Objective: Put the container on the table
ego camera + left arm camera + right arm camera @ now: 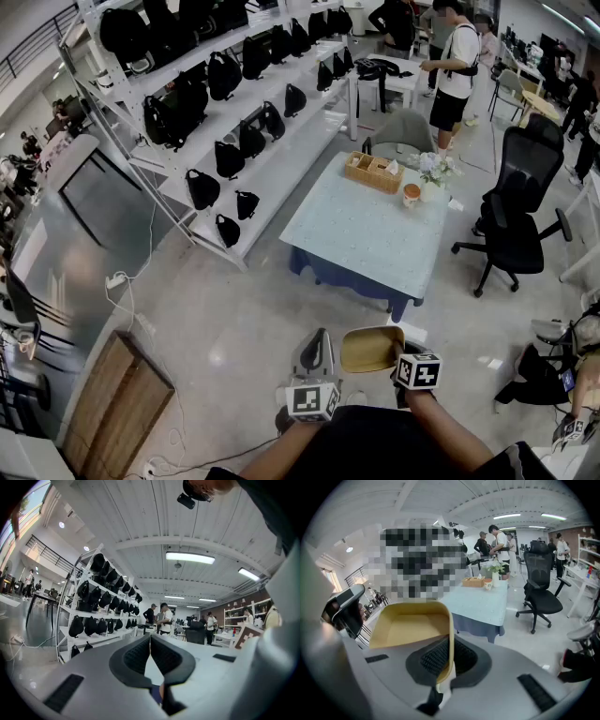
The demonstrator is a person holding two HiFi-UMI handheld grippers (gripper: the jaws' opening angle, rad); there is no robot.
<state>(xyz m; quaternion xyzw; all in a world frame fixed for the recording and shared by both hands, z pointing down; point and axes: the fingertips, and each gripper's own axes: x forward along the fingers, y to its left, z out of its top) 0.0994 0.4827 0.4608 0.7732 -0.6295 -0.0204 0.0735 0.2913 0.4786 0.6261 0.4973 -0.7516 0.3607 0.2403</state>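
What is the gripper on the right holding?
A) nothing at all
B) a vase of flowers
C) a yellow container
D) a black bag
C. The right gripper has its jaws shut on the side wall of the yellow container, as the right gripper view shows.

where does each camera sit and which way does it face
Head view: on the person's head, steeply down at the table; forearms, left gripper and right gripper show.
Left gripper view: on left gripper, level toward bag shelves; its shut jaws show.
Right gripper view: on right gripper, toward table; jaws clamp container.
Shared: table, head and right gripper views.
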